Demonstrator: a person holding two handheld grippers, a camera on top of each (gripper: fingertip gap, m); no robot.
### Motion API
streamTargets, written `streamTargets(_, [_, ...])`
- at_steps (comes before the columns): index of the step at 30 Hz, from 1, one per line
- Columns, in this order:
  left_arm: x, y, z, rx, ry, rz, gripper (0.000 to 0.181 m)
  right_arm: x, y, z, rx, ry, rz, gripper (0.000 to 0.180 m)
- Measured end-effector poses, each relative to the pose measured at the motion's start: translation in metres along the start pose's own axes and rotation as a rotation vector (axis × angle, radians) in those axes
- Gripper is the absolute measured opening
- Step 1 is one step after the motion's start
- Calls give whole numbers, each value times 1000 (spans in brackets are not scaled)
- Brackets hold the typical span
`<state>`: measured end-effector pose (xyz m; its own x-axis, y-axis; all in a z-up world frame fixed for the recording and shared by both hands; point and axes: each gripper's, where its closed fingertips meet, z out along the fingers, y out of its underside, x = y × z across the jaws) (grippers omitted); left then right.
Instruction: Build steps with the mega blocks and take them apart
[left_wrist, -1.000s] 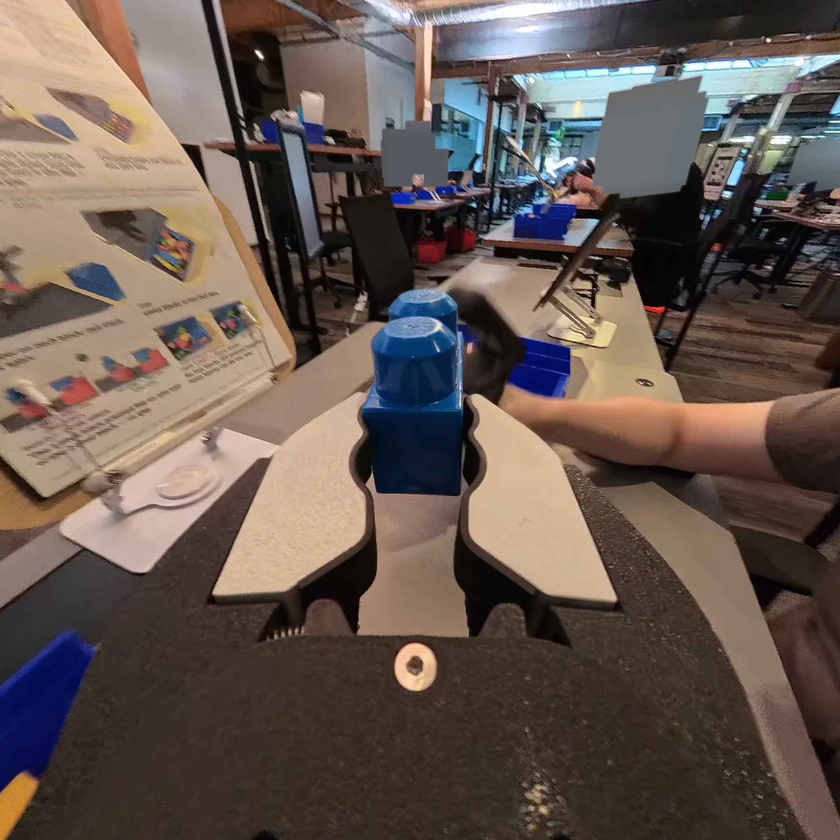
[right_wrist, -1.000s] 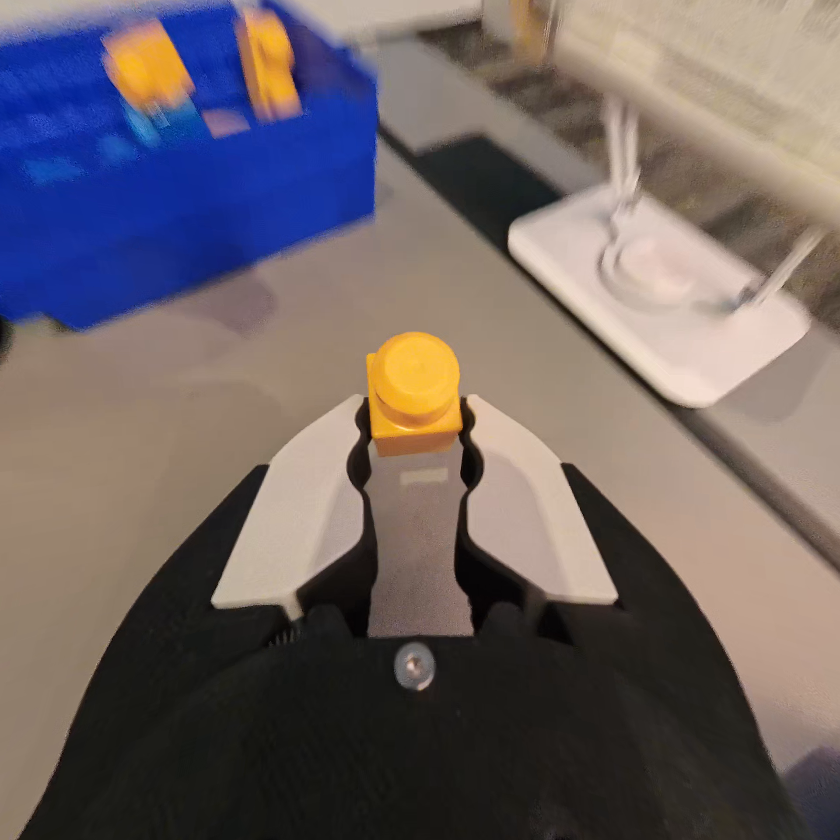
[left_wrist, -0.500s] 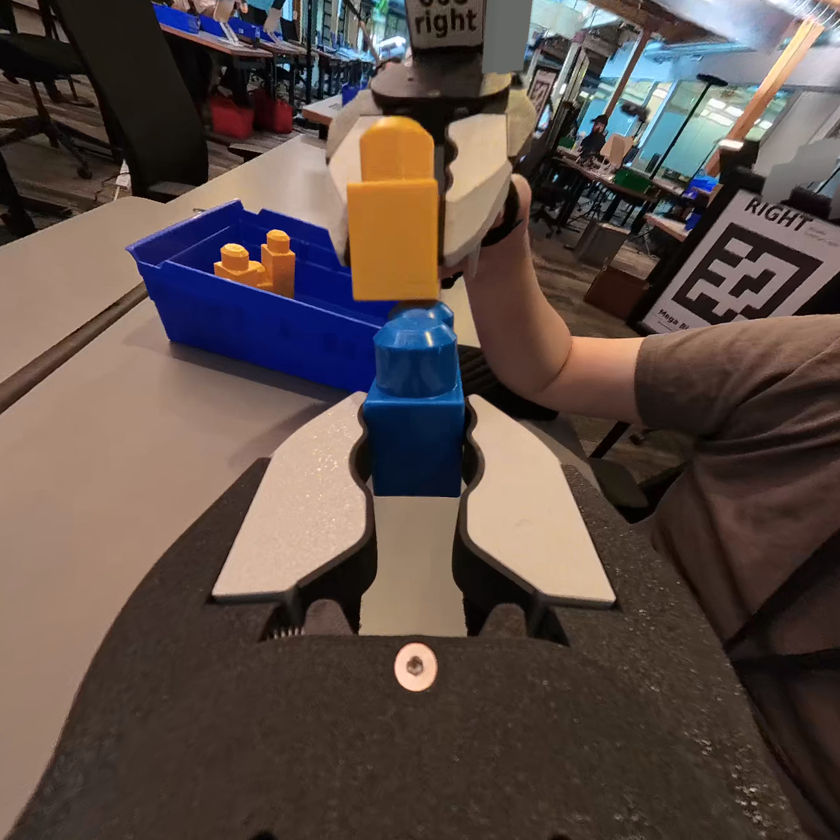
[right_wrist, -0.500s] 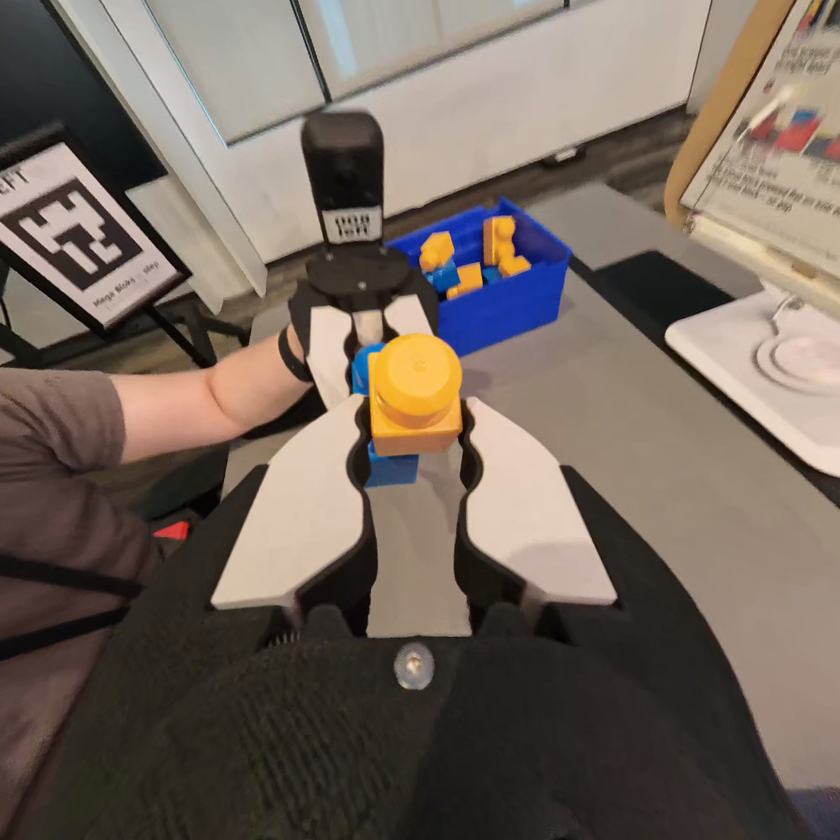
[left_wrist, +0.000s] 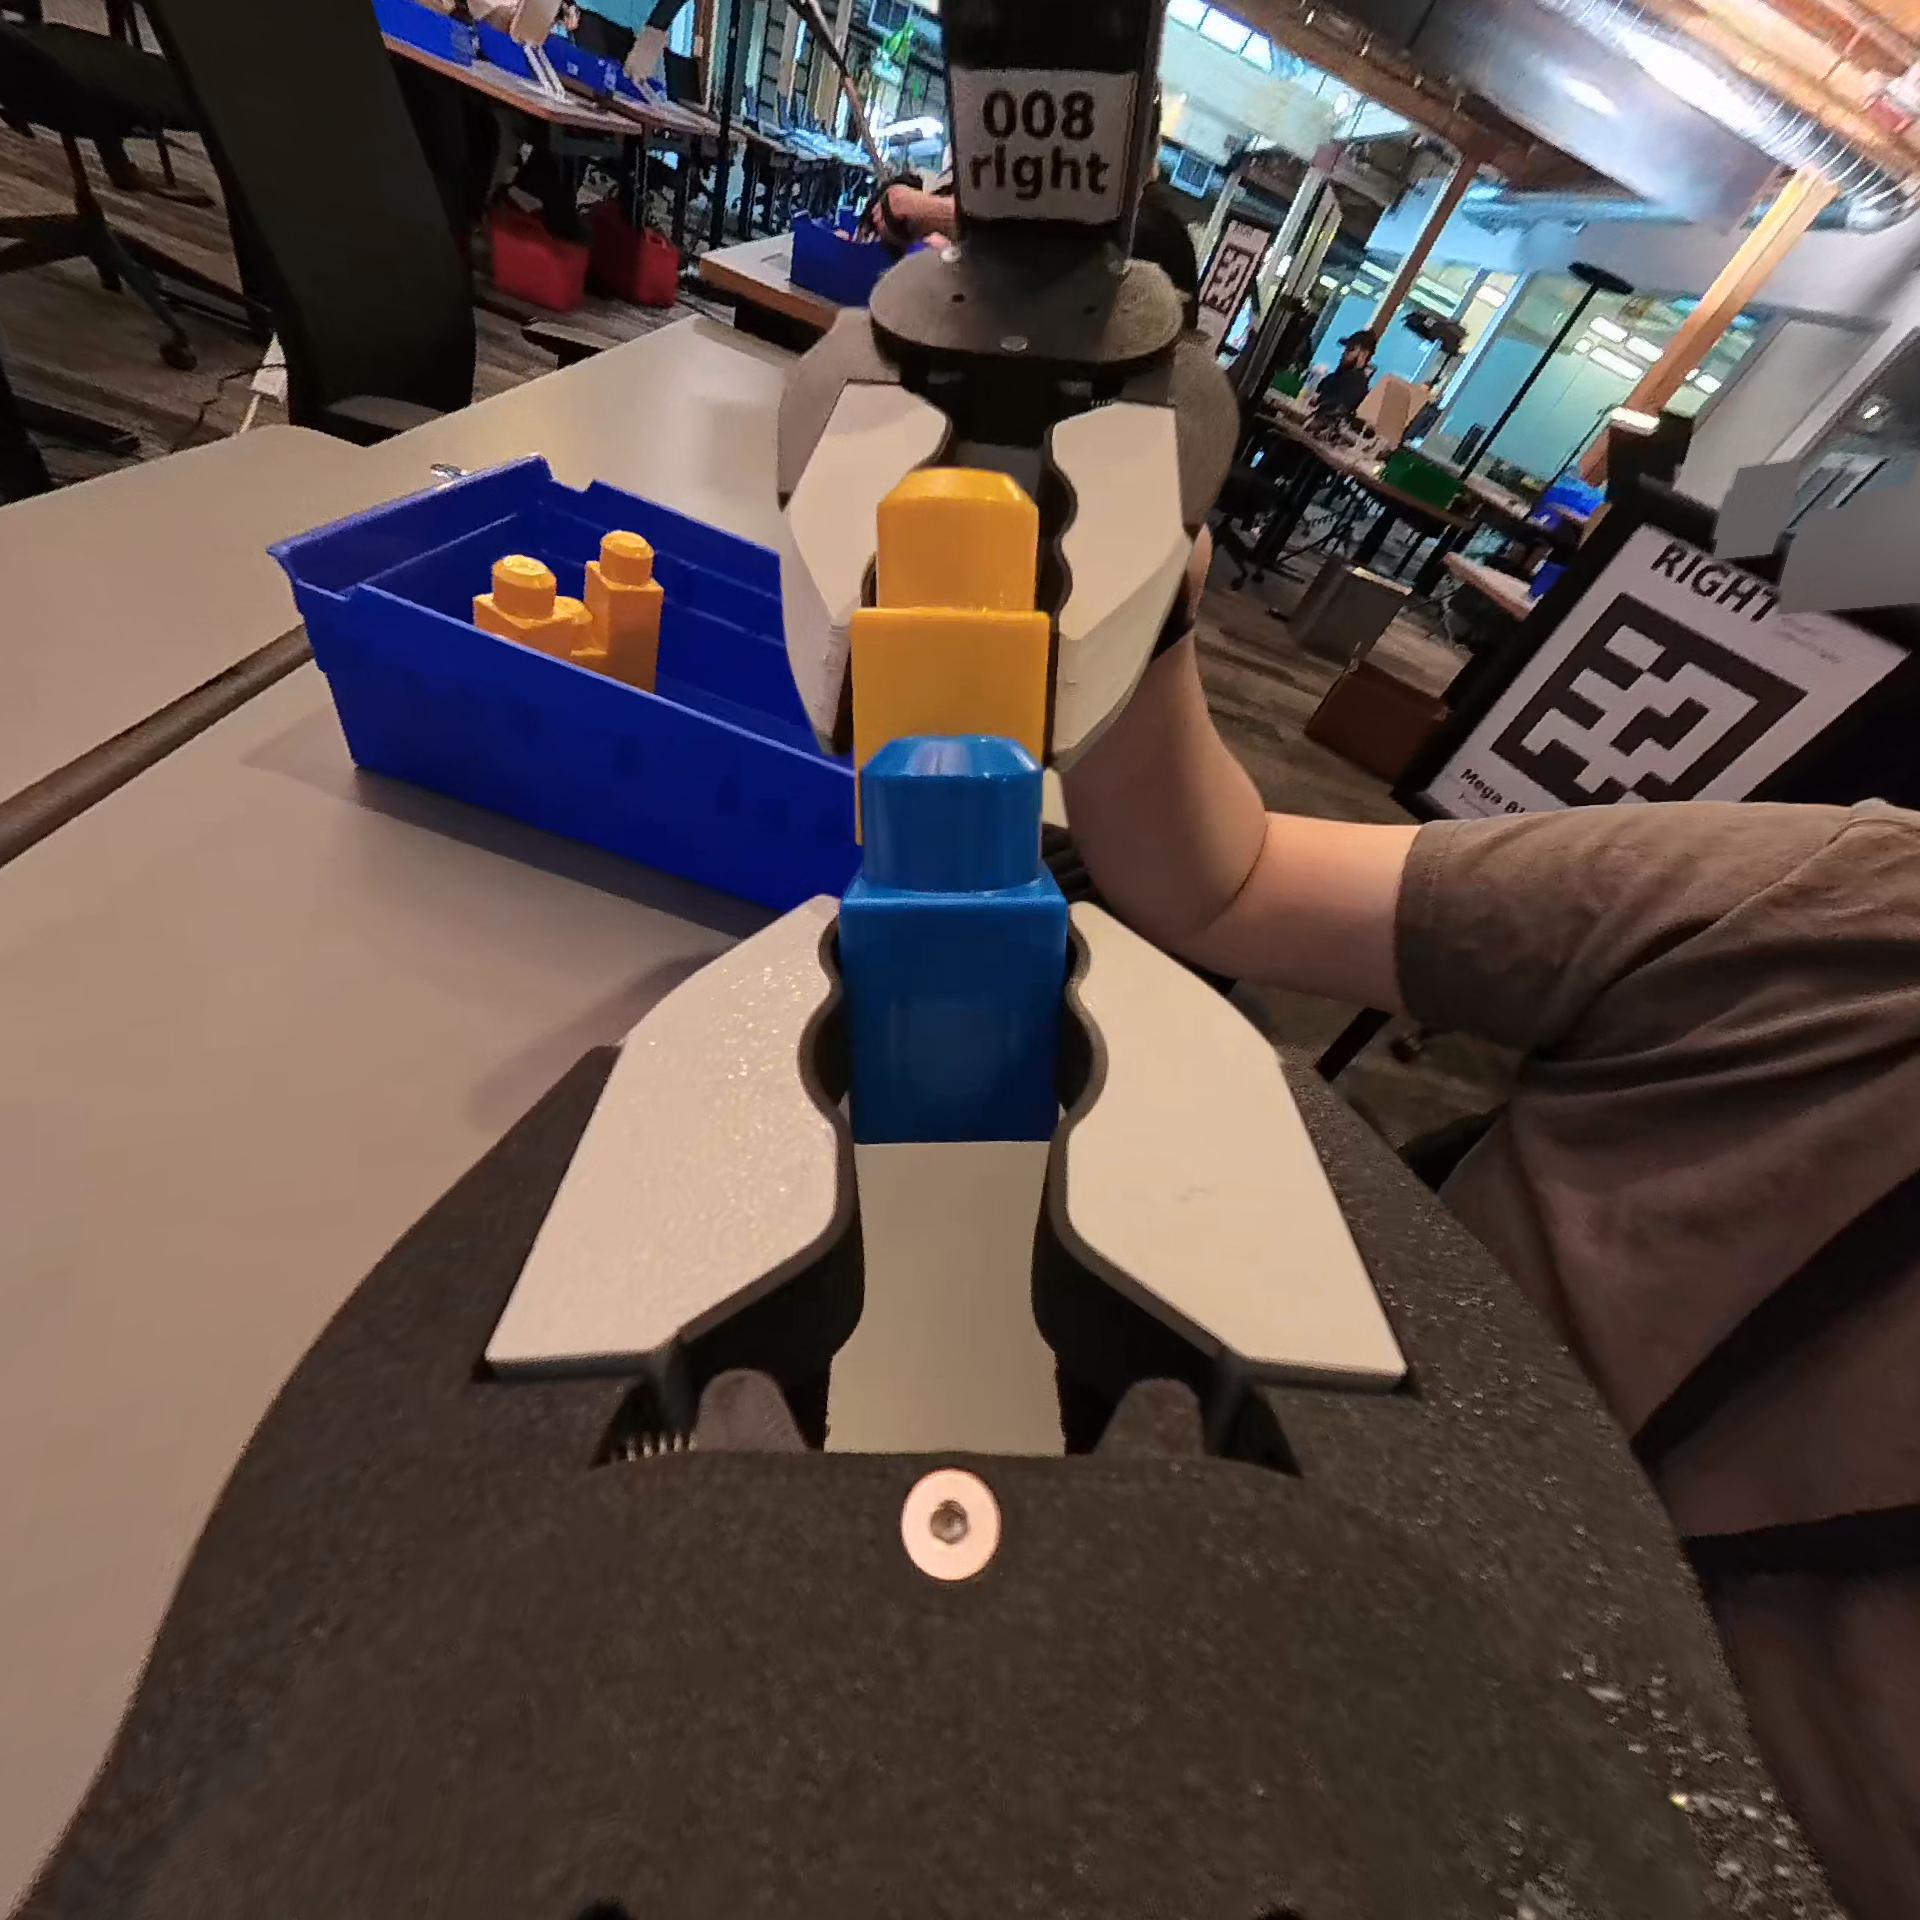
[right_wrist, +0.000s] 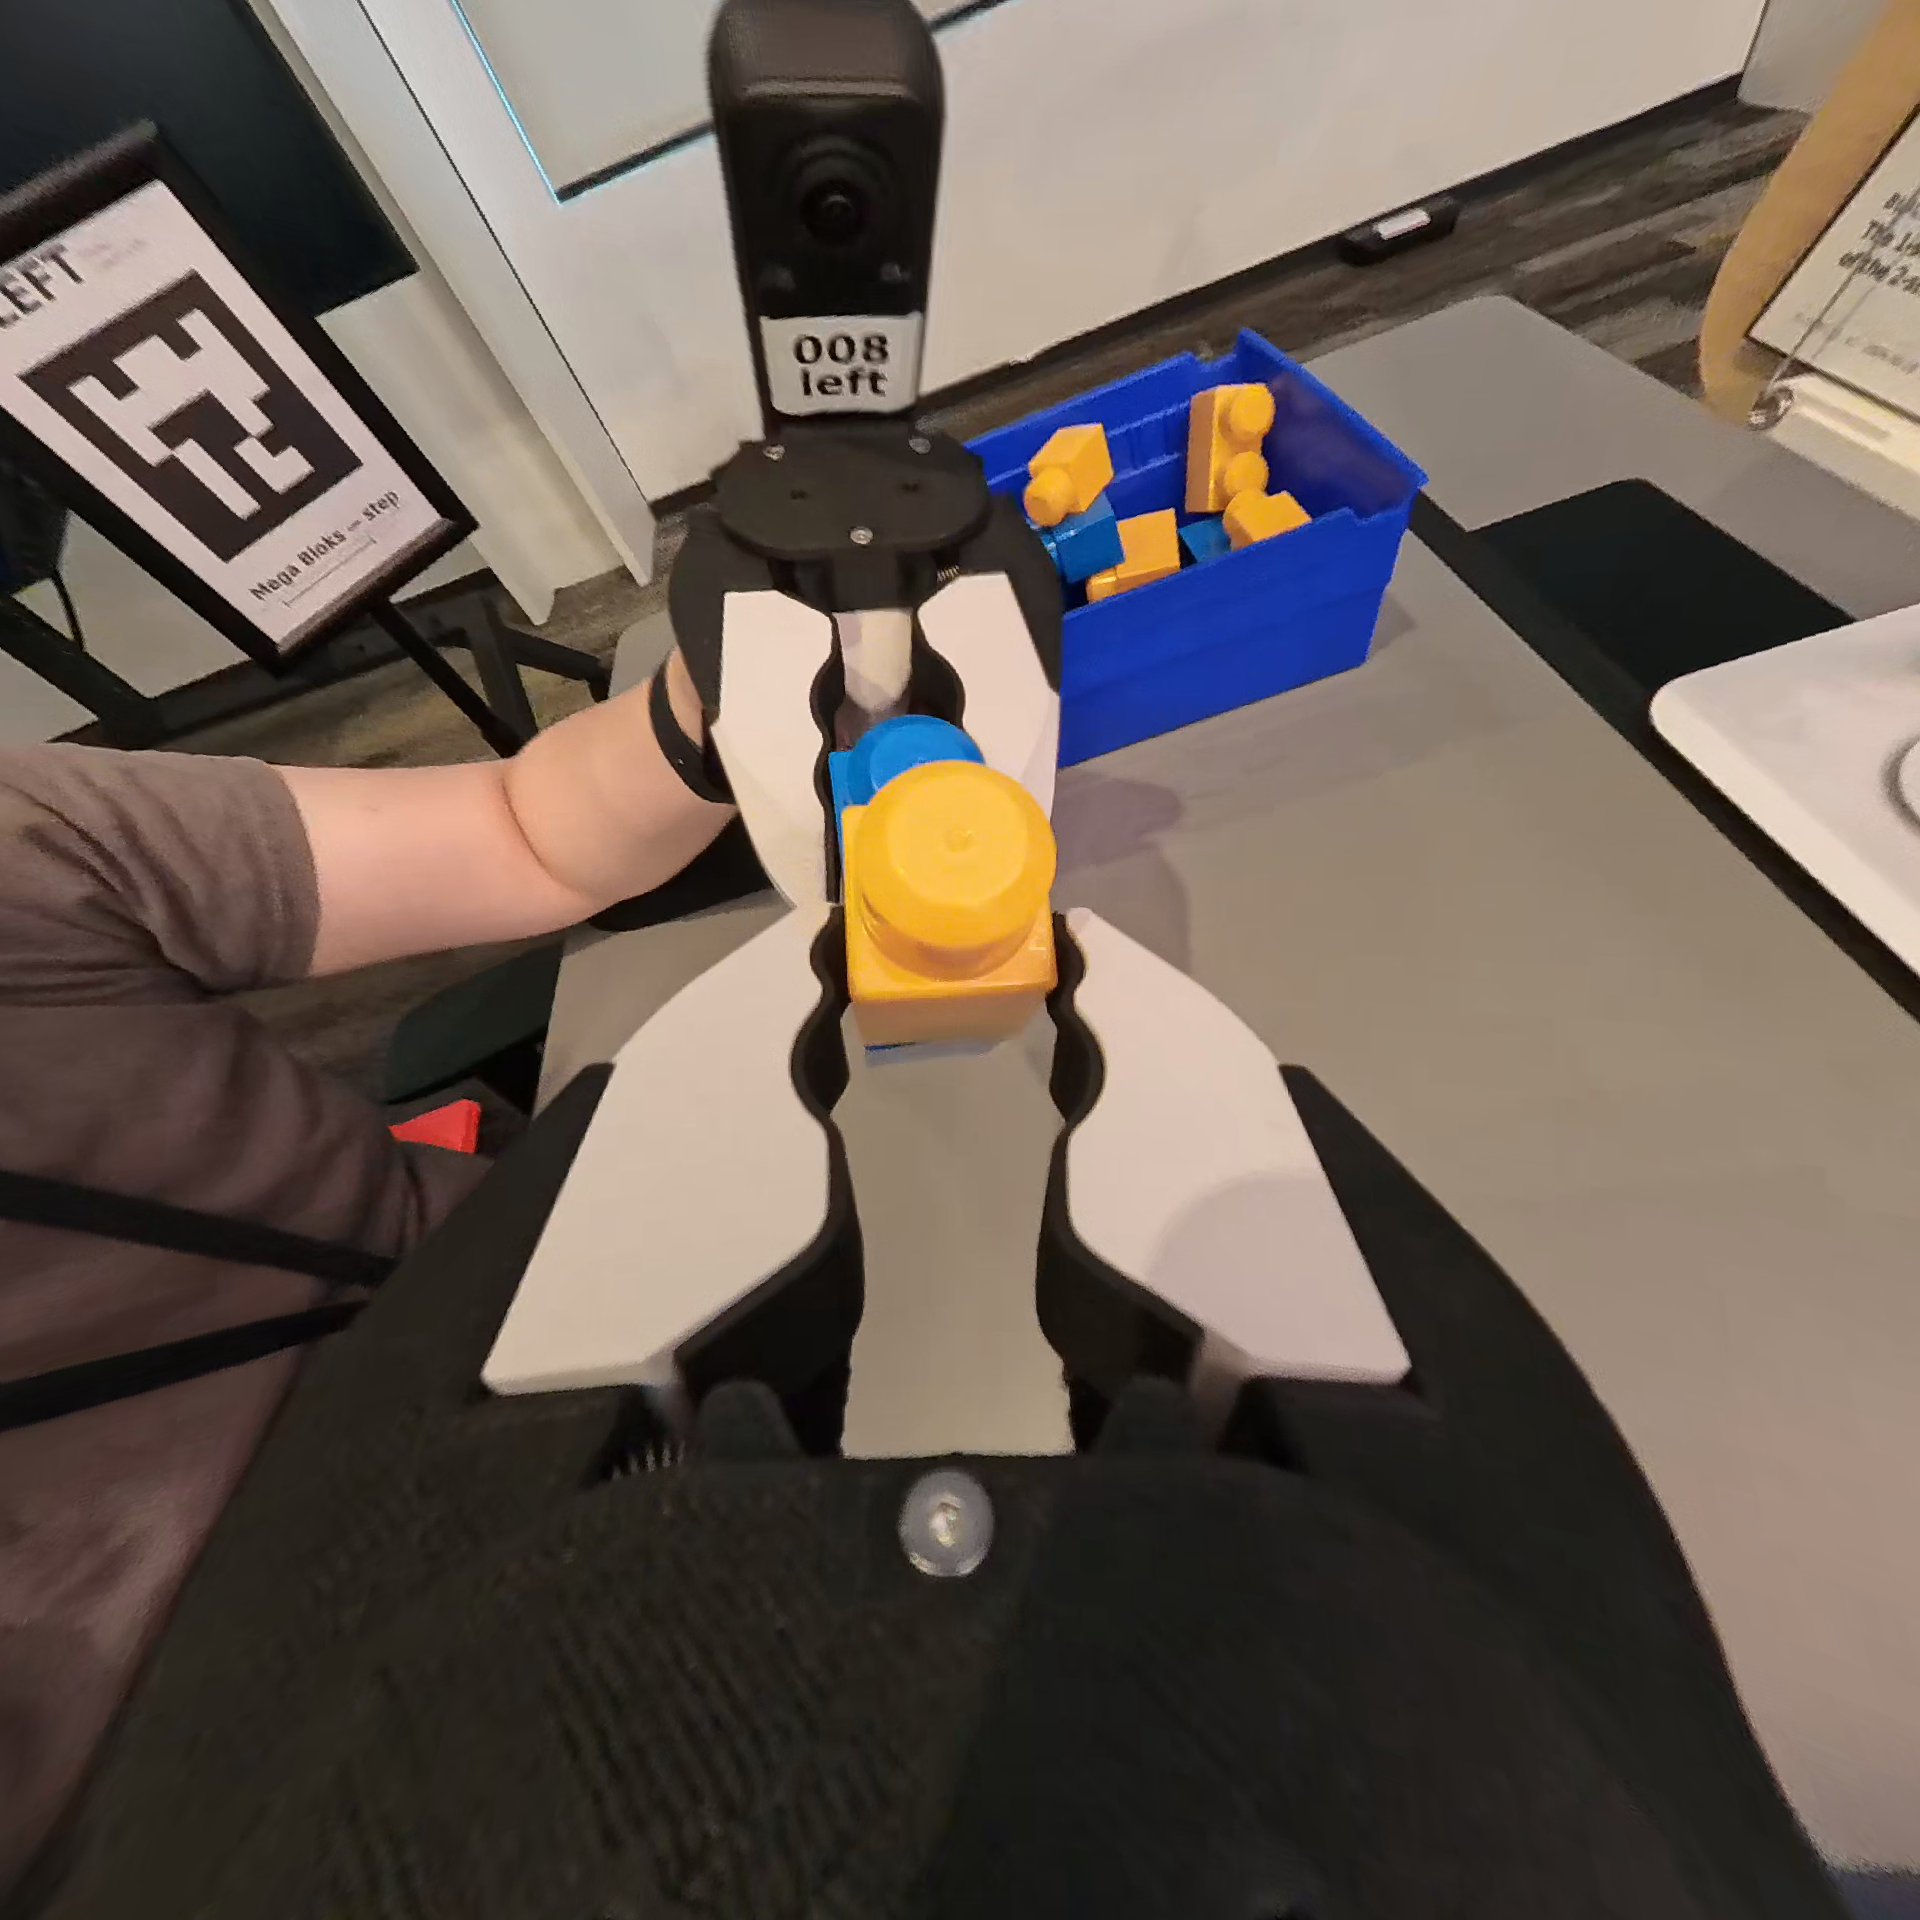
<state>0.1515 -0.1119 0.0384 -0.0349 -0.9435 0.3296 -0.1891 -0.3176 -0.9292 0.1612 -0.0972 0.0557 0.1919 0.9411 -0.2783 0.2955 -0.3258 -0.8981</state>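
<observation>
My left gripper (left_wrist: 951, 1029) is shut on a blue two-stud block (left_wrist: 951, 997), held above the grey table (left_wrist: 260, 1039). My right gripper (right_wrist: 945, 977) is shut on a yellow one-stud block (right_wrist: 940, 935). In the left wrist view the yellow block (left_wrist: 951, 665) sits directly over the far end of the blue block, behind its near stud, with the right gripper (left_wrist: 951, 665) facing me. In the right wrist view the blue block (right_wrist: 899, 758) shows behind and just under the yellow one, with the left gripper (right_wrist: 894, 748) clamped on it. Whether the two blocks are pressed together I cannot tell.
A blue bin (right_wrist: 1226, 644) holding several yellow and blue blocks (right_wrist: 1143, 520) stands on the table beyond the grippers; it also shows in the left wrist view (left_wrist: 582, 717). A white stand base (right_wrist: 1808, 779) lies at the right. A marker sign (right_wrist: 197, 436) stands off the table. Both grippers' tips are close together, under 4 cm apart. The white stand base (right_wrist: 1808, 779) is about 40 centimeters from both grippers' fingertips.
The right gripper has brought the yellow block down and closer, from above the blue block to resting at its far end. Both grippers stay shut on their blocks.
</observation>
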Motion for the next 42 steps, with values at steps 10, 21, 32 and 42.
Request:
streamTargets(10, [8,-9,-3,65,64,-46,35,-9,-13,-1,102,-78,20,37])
streamTargets(21, [14,-12,-4,66,74,-46,35,-17,-15,-3,102,-67,-10,37])
streamTargets(32, [13,-11,-4,54,54,-36,35,-15,-14,-3,95,-39,-7,37])
streamTargets(42, [19,6,8,-56,67,57,36,-27,-5,-21,-32,23,-158,54])
